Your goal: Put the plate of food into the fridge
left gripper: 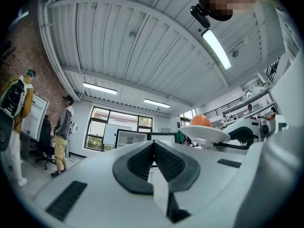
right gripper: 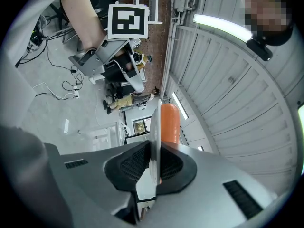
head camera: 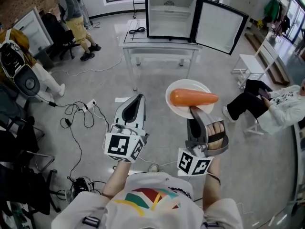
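Nearest: right hand-held gripper [head camera: 194, 110] pinches the near rim of the round white plate [head camera: 177, 105], jaws narrow, pads on both faces of the thin edge. The left hand-held gripper [head camera: 137, 101], just beside it, is closed on nothing.

Plate is held in the air, roughly level, carrying a long smooth orange food piece [head camera: 194, 98] that would likely roll. Plate looks stiff, glossy and breakable. A one-sided hold lets it lever down, so grip deep and keep it flat.

Well ahead: small black open fridge [head camera: 170, 13] on a white counter [head camera: 159, 46].

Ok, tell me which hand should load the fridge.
Right: the right tool grips the plate by its rim, food on top, and the fridge stands open ahead. The left tool is shut and empty.
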### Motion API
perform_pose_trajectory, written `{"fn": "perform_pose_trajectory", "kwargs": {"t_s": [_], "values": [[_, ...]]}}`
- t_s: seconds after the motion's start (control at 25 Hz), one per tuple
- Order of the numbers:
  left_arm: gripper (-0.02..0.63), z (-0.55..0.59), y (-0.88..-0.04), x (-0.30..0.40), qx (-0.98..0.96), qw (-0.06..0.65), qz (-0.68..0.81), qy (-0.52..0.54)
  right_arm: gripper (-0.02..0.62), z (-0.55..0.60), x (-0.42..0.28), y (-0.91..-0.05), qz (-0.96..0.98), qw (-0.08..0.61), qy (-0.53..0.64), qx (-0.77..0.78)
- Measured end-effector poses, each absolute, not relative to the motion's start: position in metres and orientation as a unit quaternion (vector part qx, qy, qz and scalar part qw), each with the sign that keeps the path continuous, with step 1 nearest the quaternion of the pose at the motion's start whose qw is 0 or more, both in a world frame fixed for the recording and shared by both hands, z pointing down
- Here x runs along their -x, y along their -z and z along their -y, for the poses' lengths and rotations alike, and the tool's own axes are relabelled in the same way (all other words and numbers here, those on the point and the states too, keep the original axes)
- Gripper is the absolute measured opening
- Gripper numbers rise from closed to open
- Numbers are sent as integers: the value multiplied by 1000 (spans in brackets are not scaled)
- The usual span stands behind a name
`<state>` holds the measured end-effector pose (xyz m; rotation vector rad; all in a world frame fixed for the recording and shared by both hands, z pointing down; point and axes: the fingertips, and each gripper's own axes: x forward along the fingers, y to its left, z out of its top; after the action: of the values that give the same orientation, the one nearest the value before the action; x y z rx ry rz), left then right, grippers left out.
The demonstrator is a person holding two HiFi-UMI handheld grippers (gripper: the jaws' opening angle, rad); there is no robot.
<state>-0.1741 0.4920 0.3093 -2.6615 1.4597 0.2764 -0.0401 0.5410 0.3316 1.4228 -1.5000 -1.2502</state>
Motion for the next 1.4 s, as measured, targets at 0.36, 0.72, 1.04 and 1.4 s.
{"fn": "perform_pose_trajectory", "kwargs": {"t_s": [0.36,0.72,1.04,1.4], "values": [[8,-489,-314,167,870,48,-483,-89,29,-538,35,-337,585,363,484,-540],[8,-496,-330,139,870,32,-485,-81,29,-538,10,-347,592,372,483,-527],[8,-476,-331,138,865,29,-495,-75,29,-521,-1,-347,598,370,475,-529],[8,-431,-334,130,866,39,-490,-93,29,-480,-3,-358,589,378,485,-524]]}}
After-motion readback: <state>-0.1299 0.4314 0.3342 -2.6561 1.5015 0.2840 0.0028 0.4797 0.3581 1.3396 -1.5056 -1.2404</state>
